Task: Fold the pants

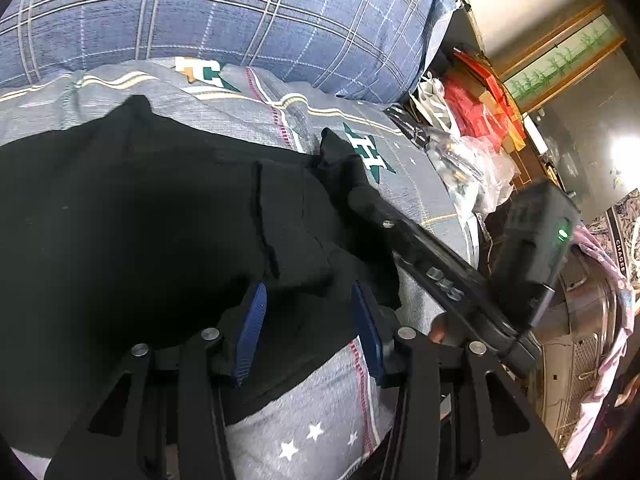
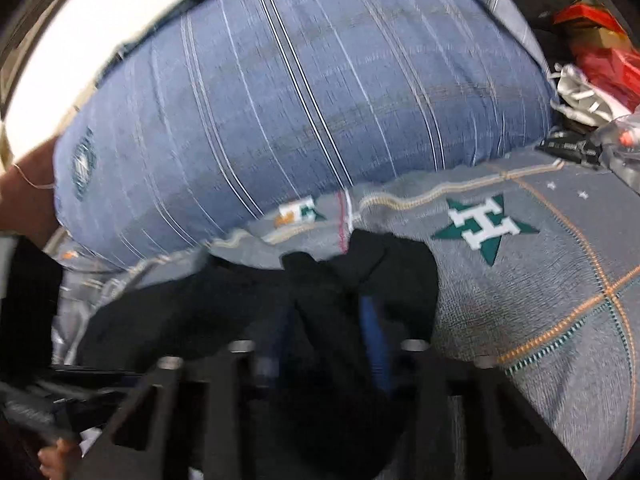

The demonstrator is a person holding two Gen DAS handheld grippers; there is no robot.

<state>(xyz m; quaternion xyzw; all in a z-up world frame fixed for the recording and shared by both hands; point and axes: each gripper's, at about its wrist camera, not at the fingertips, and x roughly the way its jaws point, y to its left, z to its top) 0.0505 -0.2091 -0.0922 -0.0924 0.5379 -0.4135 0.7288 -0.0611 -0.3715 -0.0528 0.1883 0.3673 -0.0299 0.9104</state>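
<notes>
Black pants (image 1: 132, 216) lie spread on a grey bedsheet (image 1: 320, 432) with green star prints. My left gripper (image 1: 308, 300) is open, its blue pads (image 1: 252, 332) standing on either side of a raised fold of the pants. My right gripper (image 2: 328, 320) is shut on a bunched part of the pants (image 2: 344, 276), and black cloth hangs between its blue pads (image 2: 374, 332). The right gripper's body also shows in the left wrist view (image 1: 420, 240), reaching onto the pants' right edge. The right wrist view is blurred by motion.
A large blue plaid pillow (image 1: 224, 16) lies along the far edge of the bed, also in the right wrist view (image 2: 280, 112). Plastic bags and red boxes (image 1: 472, 120) are piled to the right, beyond the bed's edge.
</notes>
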